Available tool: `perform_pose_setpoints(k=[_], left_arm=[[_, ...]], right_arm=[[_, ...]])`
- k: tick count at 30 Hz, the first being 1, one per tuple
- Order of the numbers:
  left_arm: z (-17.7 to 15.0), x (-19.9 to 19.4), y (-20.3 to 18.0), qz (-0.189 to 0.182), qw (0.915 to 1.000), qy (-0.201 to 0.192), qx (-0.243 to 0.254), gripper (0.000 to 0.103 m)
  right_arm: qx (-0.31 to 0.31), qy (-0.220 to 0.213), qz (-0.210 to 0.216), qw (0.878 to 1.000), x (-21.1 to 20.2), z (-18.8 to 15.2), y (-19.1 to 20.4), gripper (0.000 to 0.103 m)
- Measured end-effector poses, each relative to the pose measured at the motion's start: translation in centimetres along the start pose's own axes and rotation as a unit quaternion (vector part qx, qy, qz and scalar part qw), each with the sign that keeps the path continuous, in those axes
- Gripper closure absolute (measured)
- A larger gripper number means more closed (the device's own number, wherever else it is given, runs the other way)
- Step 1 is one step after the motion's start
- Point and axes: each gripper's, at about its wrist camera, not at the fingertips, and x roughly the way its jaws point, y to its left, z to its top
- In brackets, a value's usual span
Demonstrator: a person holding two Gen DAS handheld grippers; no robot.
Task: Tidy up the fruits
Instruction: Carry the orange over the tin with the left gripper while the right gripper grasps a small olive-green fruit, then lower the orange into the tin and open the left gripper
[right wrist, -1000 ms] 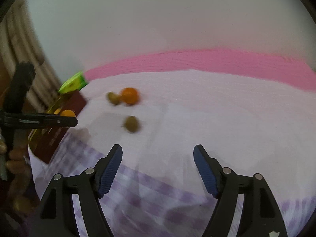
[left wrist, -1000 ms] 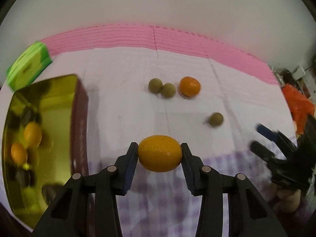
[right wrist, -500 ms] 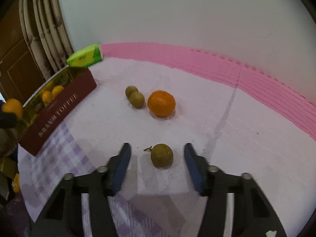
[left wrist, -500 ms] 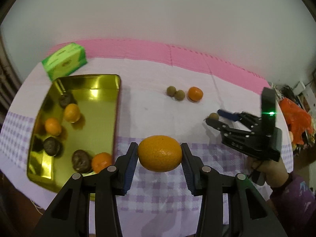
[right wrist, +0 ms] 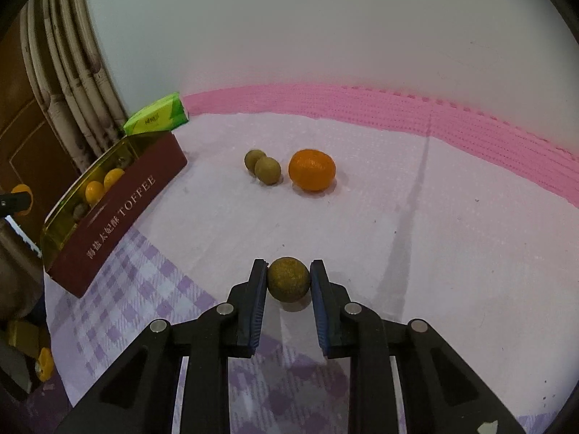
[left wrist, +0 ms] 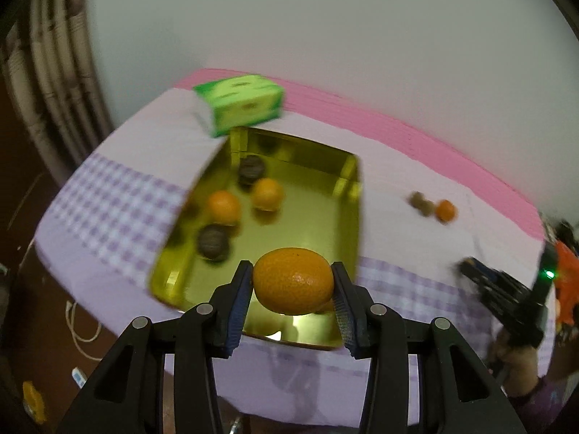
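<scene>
My left gripper (left wrist: 292, 291) is shut on a large orange (left wrist: 293, 281) and holds it above the near end of the gold tin tray (left wrist: 353, 195). The tray holds several oranges and dark fruits. My right gripper (right wrist: 288, 282) is shut on a small brown-green fruit (right wrist: 288, 279) at table level. On the cloth beyond it lie two more small green fruits (right wrist: 262, 166) and an orange (right wrist: 312, 169). The tray shows at the left of the right wrist view as a dark red tin (right wrist: 119, 209) marked TOFFEE.
A green box (left wrist: 240, 108) stands behind the tray, by the pink mat (right wrist: 398, 115) along the wall. The table's near edge drops to the floor at the left. An orange bag (left wrist: 566, 282) sits at the far right.
My left gripper swung left with the orange, bringing it over the tray. My right gripper moved down to the lone small fruit and closed on it.
</scene>
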Motion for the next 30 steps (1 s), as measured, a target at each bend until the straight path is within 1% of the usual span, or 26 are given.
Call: perform_pose_setpoints(k=[1,3,6,10,23,30], left_arm=[[0.0,0.1,0.8,0.013,0.9999,-0.003,-0.004,0.059],[0.0,0.3,1.9,0.022,0.9997,-0.008,-0.011,0.059],[-0.1,1.0,2.9,0.023,0.9995,-0.002,-0.022,0.059],[-0.4,1.8,3.4,0.03,0.9993,0.005,-0.021,0.059],[-0.5,3.3,3.3,0.025,0.9994,0.02,-0.015,0.059],[-0.7,4.3,2.6,0.03,0.9992,0.027,-0.002,0.059]], right_arm=[[0.001,0.005,-0.004,1.0,0.2,0.0,0.1,0.081],[-0.001,0.011,-0.01,1.0,0.6,0.1,0.3,0.081],[-0.005,0.017,-0.017,1.0,0.9,0.1,0.4,0.081],[-0.012,0.018,-0.024,0.999,0.8,0.0,0.6,0.081],[-0.014,0.022,-0.026,0.999,1.0,0.1,0.8,0.081],[-0.014,0.023,-0.026,0.999,1.0,0.1,0.8,0.081]])
